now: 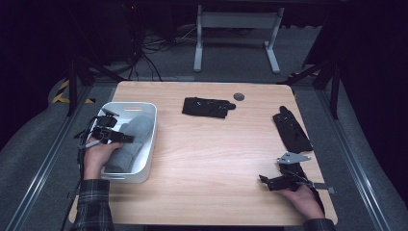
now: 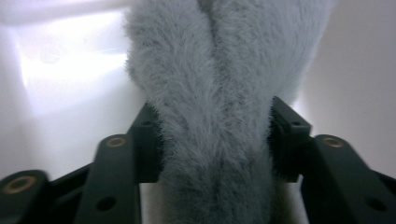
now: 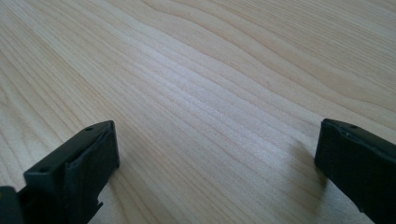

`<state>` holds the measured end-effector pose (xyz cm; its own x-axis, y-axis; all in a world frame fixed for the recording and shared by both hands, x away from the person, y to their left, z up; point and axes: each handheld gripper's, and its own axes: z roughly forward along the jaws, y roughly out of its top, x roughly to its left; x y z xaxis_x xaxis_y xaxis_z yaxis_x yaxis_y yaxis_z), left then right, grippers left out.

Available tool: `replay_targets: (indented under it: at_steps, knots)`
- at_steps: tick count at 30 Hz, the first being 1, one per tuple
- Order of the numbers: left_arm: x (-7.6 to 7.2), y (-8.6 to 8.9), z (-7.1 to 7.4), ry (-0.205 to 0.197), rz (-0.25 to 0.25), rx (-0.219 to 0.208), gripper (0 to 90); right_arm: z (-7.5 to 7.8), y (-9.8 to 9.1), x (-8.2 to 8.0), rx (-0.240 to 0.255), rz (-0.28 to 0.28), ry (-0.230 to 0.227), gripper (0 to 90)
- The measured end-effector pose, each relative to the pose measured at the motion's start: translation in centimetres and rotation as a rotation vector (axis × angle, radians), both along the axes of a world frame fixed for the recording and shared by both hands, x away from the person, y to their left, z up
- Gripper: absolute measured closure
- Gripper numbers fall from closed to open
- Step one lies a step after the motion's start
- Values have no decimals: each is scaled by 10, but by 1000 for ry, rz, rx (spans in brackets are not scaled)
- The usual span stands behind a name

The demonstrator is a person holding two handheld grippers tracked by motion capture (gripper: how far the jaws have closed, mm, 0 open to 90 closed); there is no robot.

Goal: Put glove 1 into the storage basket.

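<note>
A: Left claw (image 1: 126, 138) is over the white bin (image 1: 150, 144), jaws pressed in on both sides of the grey fuzzy sock (image 2: 219, 116). Gripping, no slack visible in the left gripper view.

B: Step in hand?

A: My read: placing the sock in the bin. It already lies inside, against the bin floor ahead of the claw. Next move calls for spreading the jaws and lifting straight up so the pile does not drag along.

B: Orientation?

A: Long axis runs straight on from the claw's reach, along the bin's length. Which end is the toe, I cannot tell.

B: Right claw (image 1: 263, 180)?

A: Jaws wide apart, nothing between them, low over bare table (image 3: 210, 84). Two black gloves (image 1: 208, 106) (image 1: 291, 130) lie beyond it, well apart, one ahead and one toward the far middle; likely next pickups.
</note>
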<state>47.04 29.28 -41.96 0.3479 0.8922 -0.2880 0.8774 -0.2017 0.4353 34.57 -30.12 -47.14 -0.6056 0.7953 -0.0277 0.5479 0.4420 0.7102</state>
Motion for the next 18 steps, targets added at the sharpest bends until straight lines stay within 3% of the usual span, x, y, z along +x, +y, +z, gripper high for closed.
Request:
replay_targets:
  at_steps: [7,10,11,13,16,18]
  knots:
    - [-5,1,11,-59,11,47,230,0,0,0,0,0,0,1]
    - [-10,-1,23,-107,9,29,203,0,0,0,0,0,0,1]
    - [-10,-1,23,-107,9,29,203,0,0,0,0,0,0,1]
    - [-13,-3,29,-140,-5,0,205,0,0,0,0,0,0,1]
    - [-17,-12,37,-173,-51,10,209,0,0,0,0,0,0,1]
    - [-20,-17,43,-201,-79,-5,214,0,0,0,0,0,0,1]
